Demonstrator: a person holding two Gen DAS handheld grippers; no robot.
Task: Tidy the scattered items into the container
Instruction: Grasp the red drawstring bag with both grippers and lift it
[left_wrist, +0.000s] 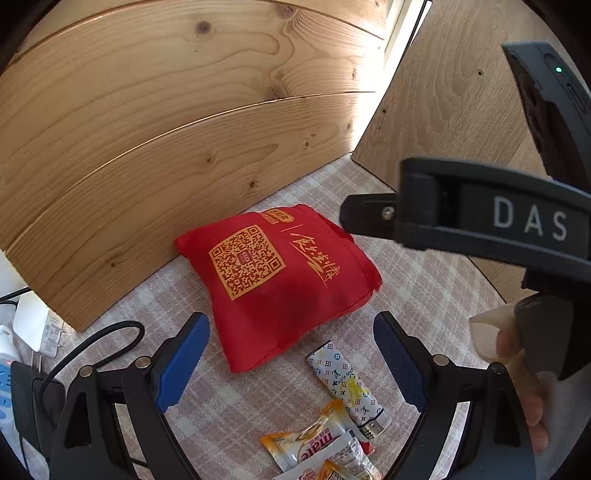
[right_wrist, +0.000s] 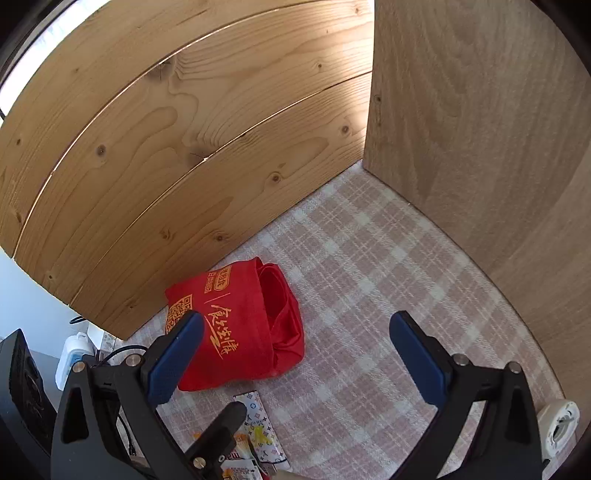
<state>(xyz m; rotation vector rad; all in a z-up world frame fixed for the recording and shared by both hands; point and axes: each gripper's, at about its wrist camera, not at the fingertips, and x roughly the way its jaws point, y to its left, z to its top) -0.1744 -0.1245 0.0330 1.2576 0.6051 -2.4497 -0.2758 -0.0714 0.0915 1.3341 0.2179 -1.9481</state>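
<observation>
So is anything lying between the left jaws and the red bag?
Nothing visible. The left gripper is open, and only bare checked cloth separates it from the red bag. The patterned packet and sachets lie nearer, under the jaws.

Red cloth bag (left_wrist: 280, 280): orange QR code printed on front, beside it slanted orange Chinese brush-style lettering, small orange badge with Chinese characters above; characters too stylised to read with certainty. Same print seen on bag in right wrist view.

Right claw (left_wrist: 369, 218), on black body: white letters "DAS".

Sachet (left_wrist: 317, 443) at bottom, orange-white: word "mate" in red; second sachet (left_wrist: 325, 472) under it shows "Coffee", partly cut off.

White tube (left_wrist: 347, 384): repeated "LV" monogram pattern, multicolour.
</observation>
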